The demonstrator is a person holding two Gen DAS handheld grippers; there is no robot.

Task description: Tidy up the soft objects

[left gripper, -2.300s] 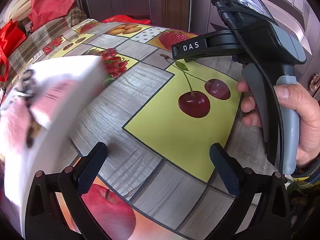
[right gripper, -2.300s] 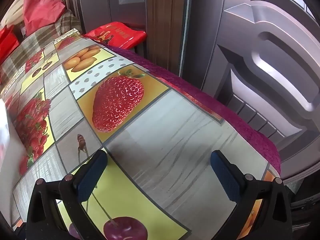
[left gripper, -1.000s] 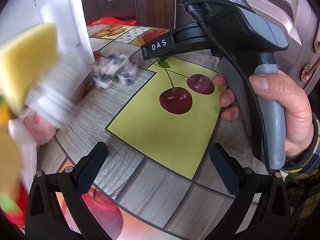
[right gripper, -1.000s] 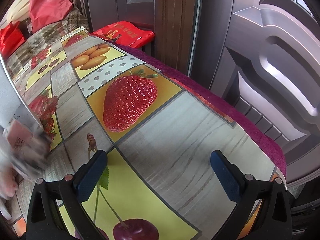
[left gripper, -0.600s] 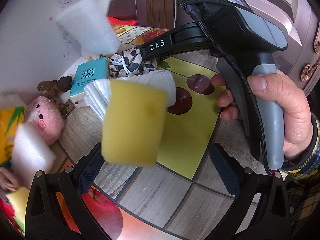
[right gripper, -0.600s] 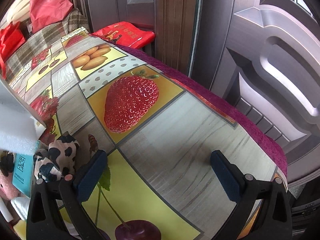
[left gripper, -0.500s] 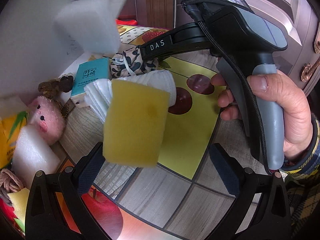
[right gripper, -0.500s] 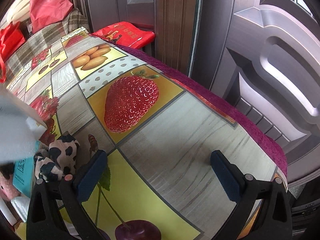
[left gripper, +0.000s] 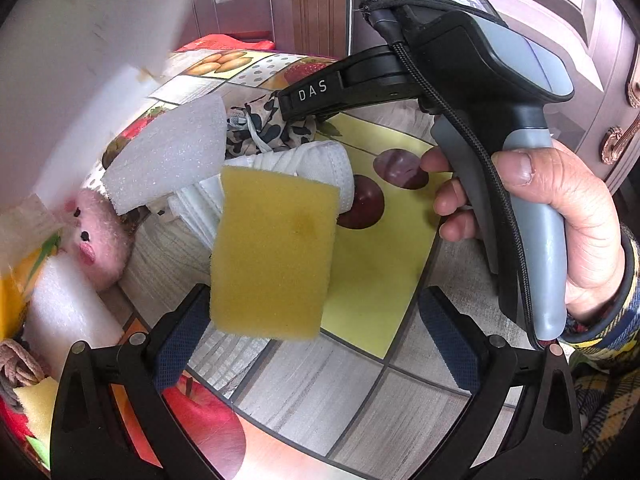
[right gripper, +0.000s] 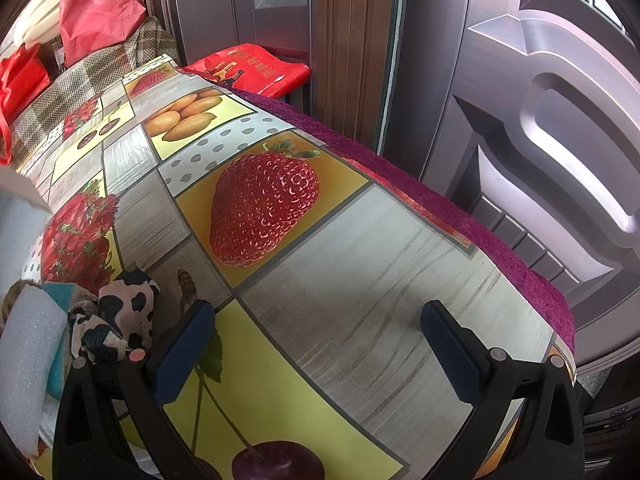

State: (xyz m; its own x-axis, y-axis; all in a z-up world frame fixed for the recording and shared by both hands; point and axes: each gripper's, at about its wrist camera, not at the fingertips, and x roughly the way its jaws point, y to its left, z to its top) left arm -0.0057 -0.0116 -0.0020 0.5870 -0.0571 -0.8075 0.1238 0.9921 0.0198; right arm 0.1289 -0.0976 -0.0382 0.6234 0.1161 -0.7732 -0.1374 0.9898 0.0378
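Note:
A heap of soft things lies on the fruit-print tablecloth (left gripper: 376,264). A yellow sponge (left gripper: 274,252) stands on edge just in front of my open left gripper (left gripper: 316,328). Behind it lie a stack of white face masks (left gripper: 316,164), a white foam block (left gripper: 168,156), a pink plush pig (left gripper: 96,236) and a cow-print cloth (left gripper: 256,132). My right gripper (right gripper: 316,344) is open and empty; the cow-print cloth (right gripper: 116,320) and foam block (right gripper: 28,360) lie left of its left finger. Its body shows in the left wrist view (left gripper: 460,60).
A large white box (left gripper: 80,60) tilts above the heap at upper left. Another foam block (left gripper: 68,320) and a second yellow sponge (left gripper: 36,404) lie at far left. A door (right gripper: 540,100) stands beyond the table's purple edge (right gripper: 460,216). Red bags (right gripper: 100,12) sit at the back.
The white box came in from the left and tipped up, and the soft things spilled onto the cloth. The foam block dropped onto the heap and the sponge settled. Both grippers stayed open.

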